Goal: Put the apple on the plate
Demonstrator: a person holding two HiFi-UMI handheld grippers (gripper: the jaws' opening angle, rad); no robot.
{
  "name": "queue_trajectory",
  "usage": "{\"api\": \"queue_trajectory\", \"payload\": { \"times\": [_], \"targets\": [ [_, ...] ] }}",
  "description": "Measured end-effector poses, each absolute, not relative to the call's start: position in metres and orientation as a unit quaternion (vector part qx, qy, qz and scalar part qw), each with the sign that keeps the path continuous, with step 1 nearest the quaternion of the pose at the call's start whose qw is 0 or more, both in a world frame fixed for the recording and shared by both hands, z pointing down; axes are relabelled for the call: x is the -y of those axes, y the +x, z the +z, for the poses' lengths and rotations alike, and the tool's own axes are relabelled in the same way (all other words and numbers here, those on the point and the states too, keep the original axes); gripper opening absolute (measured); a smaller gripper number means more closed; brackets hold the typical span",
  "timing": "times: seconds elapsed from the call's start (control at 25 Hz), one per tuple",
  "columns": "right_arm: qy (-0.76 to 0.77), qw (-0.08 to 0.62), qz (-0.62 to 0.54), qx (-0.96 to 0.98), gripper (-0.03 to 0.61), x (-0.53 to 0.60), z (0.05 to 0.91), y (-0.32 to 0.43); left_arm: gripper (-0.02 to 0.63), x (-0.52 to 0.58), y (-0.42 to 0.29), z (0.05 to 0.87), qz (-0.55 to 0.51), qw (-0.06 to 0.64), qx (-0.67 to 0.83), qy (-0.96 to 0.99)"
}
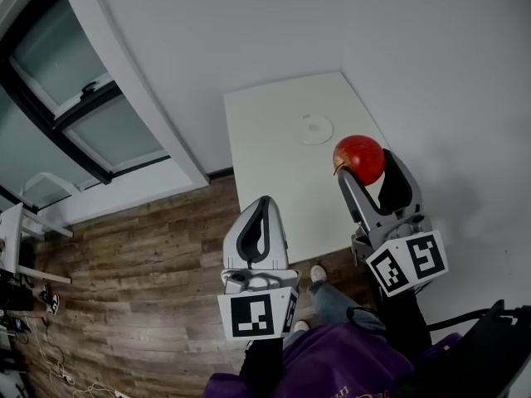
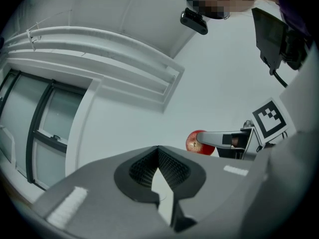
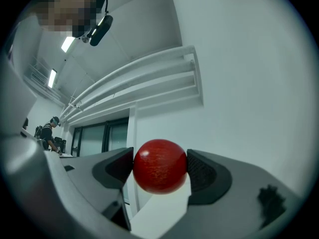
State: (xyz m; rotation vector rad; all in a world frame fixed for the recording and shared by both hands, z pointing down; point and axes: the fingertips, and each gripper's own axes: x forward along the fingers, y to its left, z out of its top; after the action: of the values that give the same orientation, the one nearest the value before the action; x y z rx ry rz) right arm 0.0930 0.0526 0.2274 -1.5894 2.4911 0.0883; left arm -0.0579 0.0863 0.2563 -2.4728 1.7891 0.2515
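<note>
A white rectangular table [image 1: 274,160] stands with its far end against a plain white wall [image 1: 249,31], on a floor [image 1: 141,280] of brown wood planks; dark-framed windows [image 1: 75,98] run along the left side of the room. A small white plate [image 1: 316,128] lies toward the far end of the table, so pale that it barely stands out from the top. The right gripper [image 1: 362,167] has its jaws closed on a red apple [image 3: 159,166], one pad pressing each side, and holds it in the air over the table's right side, nearer than the plate and apart from it. The apple looks round, with no clear long axis, and its stem cannot be made out. The left gripper [image 1: 264,204] is empty, its jaws closed tip to tip, over the table's near edge, which the grippers partly cover.
</note>
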Motion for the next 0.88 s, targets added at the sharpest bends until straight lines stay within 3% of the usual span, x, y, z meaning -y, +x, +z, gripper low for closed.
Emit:
{"api": "queue_trajectory", "payload": {
  "times": [0.28,0.52,0.88],
  "targets": [
    [-0.535,0.082,0.031,-0.84,0.336,-0.051,0.232,0.094,0.008,-0.086,-0.055,0.26,0.085,0.033,-0.582,-0.808],
    [-0.52,0.073,0.013,-0.851,0.336,0.063,0.236,0.116,0.007,0.019,-0.028,0.26,0.071,0.022,-0.598,-0.798],
    [-0.507,0.06,0.003,-0.86,0.336,0.129,0.247,0.13,0.008,0.075,-0.007,0.27,0.05,0.002,-0.612,-0.789]
  ]
}}
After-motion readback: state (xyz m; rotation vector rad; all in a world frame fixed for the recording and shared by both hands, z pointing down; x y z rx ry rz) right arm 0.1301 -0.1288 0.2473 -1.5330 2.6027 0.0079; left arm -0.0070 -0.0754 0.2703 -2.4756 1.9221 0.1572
